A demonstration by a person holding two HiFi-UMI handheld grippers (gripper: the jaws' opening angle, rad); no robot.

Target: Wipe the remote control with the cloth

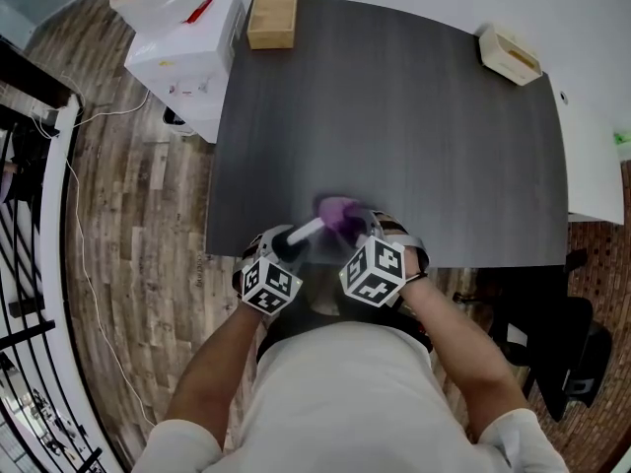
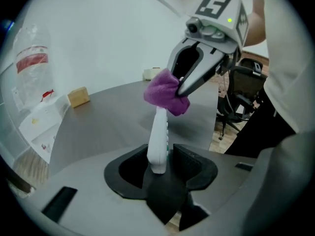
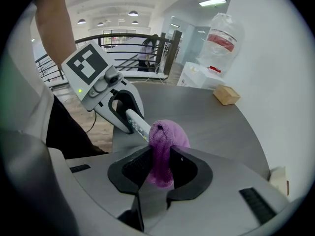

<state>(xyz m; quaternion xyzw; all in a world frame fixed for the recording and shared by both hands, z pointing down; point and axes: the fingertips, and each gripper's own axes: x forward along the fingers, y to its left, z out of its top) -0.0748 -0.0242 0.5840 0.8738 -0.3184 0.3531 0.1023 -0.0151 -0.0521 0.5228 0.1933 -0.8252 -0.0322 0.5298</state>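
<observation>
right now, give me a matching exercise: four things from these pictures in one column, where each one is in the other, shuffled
Things
1. white plastic remote control
2. purple knitted cloth
3. open light wooden box
4. pale wooden tray

Places
A. far right corner of the dark grey table
B. pinched in the right claw
C. far left corner of that table
D. in the left claw, between its jaws

Pairs: 1-D, 2-B, 3-C, 4-A
</observation>
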